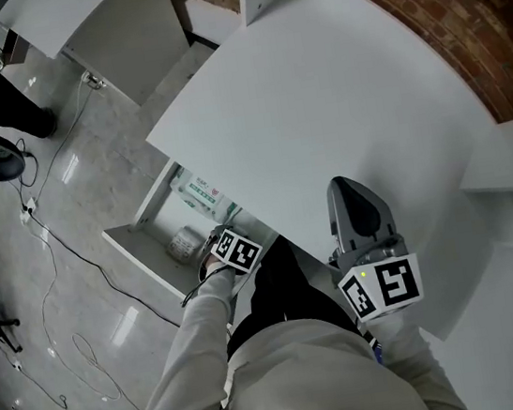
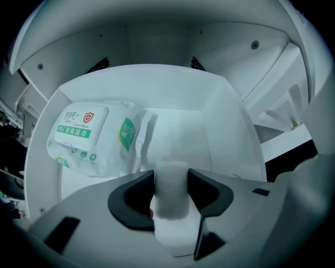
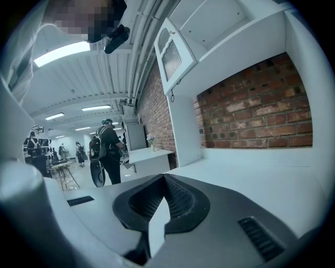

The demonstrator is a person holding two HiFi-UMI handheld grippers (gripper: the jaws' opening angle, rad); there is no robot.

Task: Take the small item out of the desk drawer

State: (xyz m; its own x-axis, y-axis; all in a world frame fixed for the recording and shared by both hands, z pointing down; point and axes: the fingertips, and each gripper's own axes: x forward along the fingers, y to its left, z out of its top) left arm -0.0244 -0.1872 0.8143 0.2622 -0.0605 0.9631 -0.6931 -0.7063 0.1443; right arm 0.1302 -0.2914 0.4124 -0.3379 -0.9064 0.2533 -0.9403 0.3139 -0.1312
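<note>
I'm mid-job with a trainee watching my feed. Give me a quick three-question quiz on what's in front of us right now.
1. True or false: the drawer is closed.
2. What lies in the drawer beside the small white item that stands between the left gripper jaws?
A) a wet-wipes pack
B) a mug
C) scissors
3. Fill in: the right gripper, jaws shut with nothing between them, is held above the white ___.

Key:
1. False; it is pulled open.
2. A.
3. desk.
</note>
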